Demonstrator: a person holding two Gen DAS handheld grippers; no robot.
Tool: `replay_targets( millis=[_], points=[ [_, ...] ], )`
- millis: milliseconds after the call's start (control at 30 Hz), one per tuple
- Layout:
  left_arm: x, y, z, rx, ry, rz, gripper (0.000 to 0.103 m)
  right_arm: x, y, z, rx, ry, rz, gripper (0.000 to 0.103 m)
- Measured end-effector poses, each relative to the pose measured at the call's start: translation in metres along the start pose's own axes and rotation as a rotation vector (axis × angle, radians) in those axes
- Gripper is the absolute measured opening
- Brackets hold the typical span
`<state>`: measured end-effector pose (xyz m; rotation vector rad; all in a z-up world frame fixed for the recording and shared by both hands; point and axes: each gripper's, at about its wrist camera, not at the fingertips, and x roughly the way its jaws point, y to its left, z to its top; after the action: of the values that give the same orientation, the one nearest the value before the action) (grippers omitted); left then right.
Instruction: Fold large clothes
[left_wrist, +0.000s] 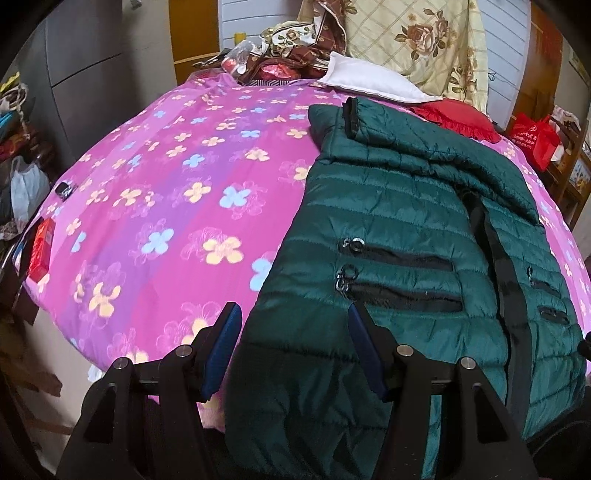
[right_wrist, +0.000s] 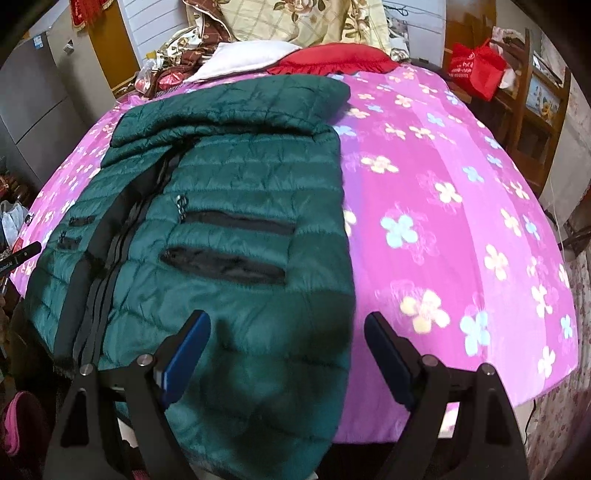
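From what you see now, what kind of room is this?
Most likely a bedroom at home: a bed with a pink flowered sheet, a white pillow at its head, and a green jacket spread on it.

Jacket (left_wrist: 388, 229) hem runs under the gripper bodies and off the bottom edge in both views, so its lower end can't be seen. Far side of jacket (right_wrist: 229, 192) is cut off by the left frame edge in the right view. Red bag (left_wrist: 533, 138) print too small to read. Small dark object (left_wrist: 64, 190) on bedspread (left_wrist: 166, 184) unidentifiable.
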<state>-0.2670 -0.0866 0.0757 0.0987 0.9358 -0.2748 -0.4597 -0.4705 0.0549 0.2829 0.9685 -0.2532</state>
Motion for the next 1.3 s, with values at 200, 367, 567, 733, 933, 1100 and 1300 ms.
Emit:
replay_targets(
  millis=[200,367,567,733,933,1100,1300],
  points=[
    [0.0,0.006,-0.008,-0.012,0.014,-0.004,0.042,-0.003,-0.011,-0.015,0.012,0.025,-0.013,0.089],
    [0.0,0.009,-0.012,-0.016,0.026,-0.001,0.041,-0.003,-0.019,-0.023,0.039,0.037,-0.009,0.089],
    [0.0,0.013,-0.019,-0.021,0.038,-0.005,0.042,-0.003,-0.02,-0.028,0.047,0.044,-0.009,0.09],
    [0.0,0.017,-0.022,-0.032,0.044,-0.008,0.042,-0.004,-0.021,-0.029,0.043,0.047,-0.01,0.091],
    [0.001,0.019,-0.022,-0.034,0.052,-0.014,0.042,-0.001,-0.025,-0.031,0.058,0.058,-0.003,0.091],
    [0.004,0.022,-0.023,-0.042,0.065,-0.027,0.041,0.002,-0.028,-0.033,0.069,0.067,-0.004,0.093],
    [0.006,0.038,-0.02,-0.091,0.073,-0.074,0.042,0.003,-0.031,-0.033,0.07,0.072,-0.007,0.095]
  ],
)
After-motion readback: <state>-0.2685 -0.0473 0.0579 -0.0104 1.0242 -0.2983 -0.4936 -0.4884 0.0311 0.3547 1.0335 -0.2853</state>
